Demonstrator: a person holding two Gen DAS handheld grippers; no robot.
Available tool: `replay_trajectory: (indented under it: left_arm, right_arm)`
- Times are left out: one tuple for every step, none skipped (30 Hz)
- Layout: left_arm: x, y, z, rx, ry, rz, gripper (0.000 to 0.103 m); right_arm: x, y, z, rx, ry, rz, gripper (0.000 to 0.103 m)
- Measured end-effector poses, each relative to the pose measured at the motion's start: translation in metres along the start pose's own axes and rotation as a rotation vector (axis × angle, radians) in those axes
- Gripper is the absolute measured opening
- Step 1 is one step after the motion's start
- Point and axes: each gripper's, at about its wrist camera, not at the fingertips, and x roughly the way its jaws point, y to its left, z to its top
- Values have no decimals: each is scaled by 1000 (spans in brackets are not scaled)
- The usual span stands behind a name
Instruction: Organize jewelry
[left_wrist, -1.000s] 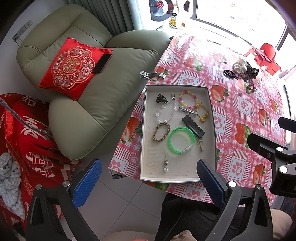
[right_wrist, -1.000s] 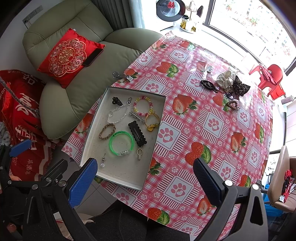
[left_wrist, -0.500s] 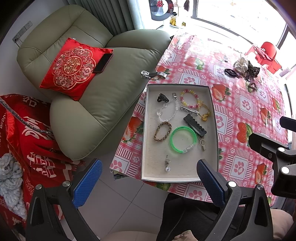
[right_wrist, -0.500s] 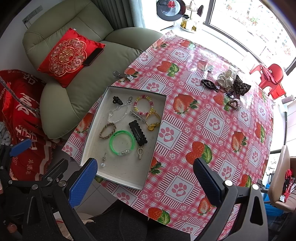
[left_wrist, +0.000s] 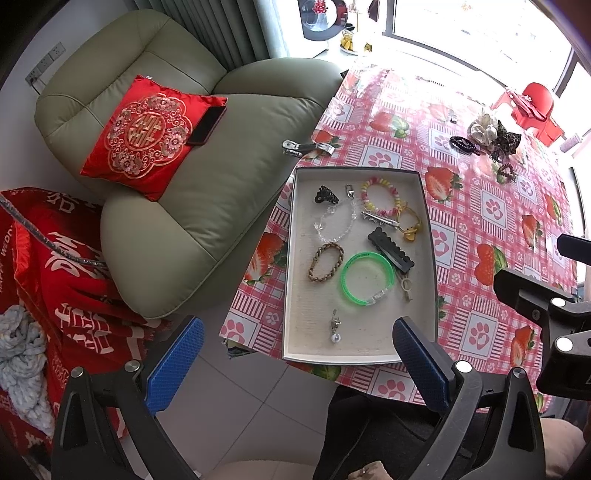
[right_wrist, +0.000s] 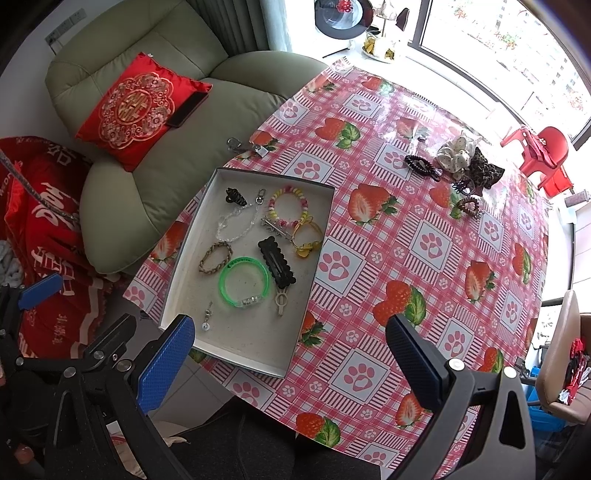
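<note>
A red cushion (left_wrist: 146, 133) with a gold double-happiness character lies on a green armchair (left_wrist: 192, 177); a red cloth (left_wrist: 62, 280) with white Chinese characters lies below it. Compared with a moment ago, both views have shifted only slightly and nothing in the tray has moved. A shallow white tray (right_wrist: 173, 295) sits at the worktop (right_wrist: 424, 236) edge holding one green bangle (right_wrist: 243, 282), one braided bracelet (right_wrist: 215, 257), one beaded bracelet (right_wrist: 288, 206), one black hair clip (right_wrist: 277, 262) and other small pieces. A cluster of scrunchies (right_wrist: 465, 162) lies well apart. The left gripper (left_wrist: 295, 362) and right gripper (right_wrist: 291, 354) hover wide open, holding nothing.
</note>
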Motion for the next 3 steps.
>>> replay_trajectory:
  left_arm:
    - [-1, 0, 0, 0, -9, 6, 103]
    - [-1, -1, 1, 3, -14, 11, 103]
    - [-2, -3, 2, 8, -16, 12, 103]
  right_arm:
    - [0, 0, -1, -1, 1, 1, 103]
    - [1, 0, -3, -1, 1, 3, 103]
    - [1, 0, -5, 0, 1, 6, 103]
